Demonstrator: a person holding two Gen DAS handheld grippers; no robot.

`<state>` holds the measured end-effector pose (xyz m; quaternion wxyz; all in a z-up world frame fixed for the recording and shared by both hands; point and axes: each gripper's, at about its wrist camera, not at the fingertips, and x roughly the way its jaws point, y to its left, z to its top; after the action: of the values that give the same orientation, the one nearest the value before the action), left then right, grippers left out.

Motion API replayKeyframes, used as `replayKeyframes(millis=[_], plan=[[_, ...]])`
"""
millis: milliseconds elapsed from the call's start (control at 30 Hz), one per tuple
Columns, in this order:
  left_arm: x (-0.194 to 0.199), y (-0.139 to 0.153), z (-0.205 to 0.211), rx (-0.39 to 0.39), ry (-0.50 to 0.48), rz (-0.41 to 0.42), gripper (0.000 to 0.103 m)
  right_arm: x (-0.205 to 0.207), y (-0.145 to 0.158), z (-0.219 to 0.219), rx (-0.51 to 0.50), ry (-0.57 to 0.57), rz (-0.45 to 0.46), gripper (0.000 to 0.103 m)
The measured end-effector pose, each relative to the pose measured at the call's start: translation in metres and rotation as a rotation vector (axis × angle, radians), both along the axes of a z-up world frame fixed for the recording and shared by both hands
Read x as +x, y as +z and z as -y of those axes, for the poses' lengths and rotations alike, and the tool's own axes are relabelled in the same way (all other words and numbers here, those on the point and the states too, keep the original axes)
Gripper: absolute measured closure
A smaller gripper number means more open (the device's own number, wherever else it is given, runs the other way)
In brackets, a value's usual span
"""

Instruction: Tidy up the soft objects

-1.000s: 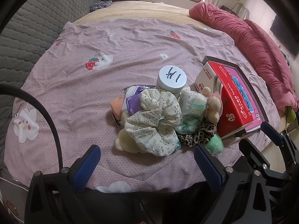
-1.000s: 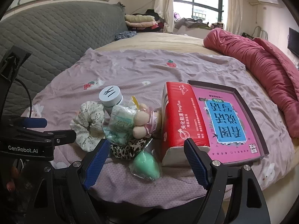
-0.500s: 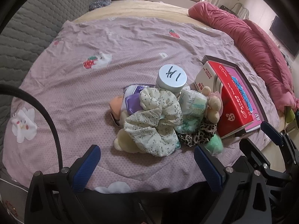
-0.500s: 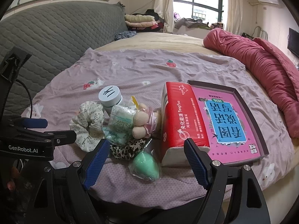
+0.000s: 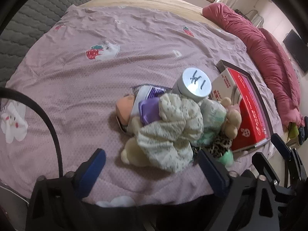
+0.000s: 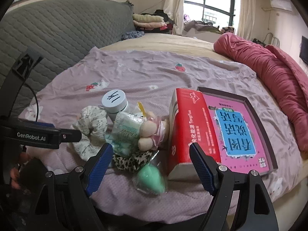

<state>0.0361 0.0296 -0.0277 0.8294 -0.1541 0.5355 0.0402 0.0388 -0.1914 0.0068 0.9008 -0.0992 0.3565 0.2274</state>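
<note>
Since a second ago my left gripper (image 5: 152, 163) has dropped toward the pile, which now fills more of its view, and its jaws, wide then, are closing. They hold nothing; the pads do not touch the floral scrunchie (image 5: 173, 129), which lies just ahead between their tips. My right gripper (image 6: 152, 154) has kept its place, jaws wide apart and empty, pads clear of everything.

Left wrist view: the pile of soft things sits on the mauve bedspread (image 5: 77, 88), right of centre. The floral scrunchie lies on top. A cream plush toy (image 5: 132, 152) shows beneath it at 8 o'clock. A purple pouch (image 5: 148, 109) and an orange sponge (image 5: 123, 109) lie at its 10 o'clock. A white jar (image 5: 194, 84) with a handwritten lid stands at 1 o'clock. A tissue pack (image 5: 213, 115) and a small doll (image 5: 231, 119) lie at 3 o'clock. A leopard scrunchie (image 5: 221, 146) and a green sponge (image 5: 227, 157) lie at 4 o'clock.

Right wrist view: the green sponge (image 6: 150, 179) lies between my right jaws. The leopard scrunchie (image 6: 129, 161) touches it at 10 o'clock. A red tissue box (image 6: 190, 127) stands at 2 o'clock of the sponge, leaning on the pink tray (image 6: 238, 132). A red quilt (image 6: 269, 69) runs along the bed's far right edge.
</note>
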Motion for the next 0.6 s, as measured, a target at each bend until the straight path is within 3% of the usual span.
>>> replayKeyframes(millis=[200, 433, 500, 567, 600], plan=[[0.021, -0.009, 0.008, -0.024, -0.037, -0.03, 0.036, 0.016, -0.004, -0.011, -0.067, 0.026, 0.022, 0.02], [0.032, -0.019, 0.01, -0.024, -0.053, -0.041, 0.053, 0.036, -0.015, -0.028, -0.131, 0.044, 0.025, 0.02], [0.032, -0.019, 0.009, -0.022, -0.05, -0.035, 0.062, 0.043, -0.017, -0.033, -0.141, 0.049, 0.025, 0.025], [0.033, -0.02, 0.005, -0.033, -0.045, -0.031, 0.065, 0.049, -0.019, -0.038, -0.151, 0.053, 0.023, 0.042], [0.033, -0.02, 0.003, -0.043, -0.045, -0.027, 0.066, 0.051, -0.021, -0.041, -0.162, 0.049, 0.019, 0.045]])
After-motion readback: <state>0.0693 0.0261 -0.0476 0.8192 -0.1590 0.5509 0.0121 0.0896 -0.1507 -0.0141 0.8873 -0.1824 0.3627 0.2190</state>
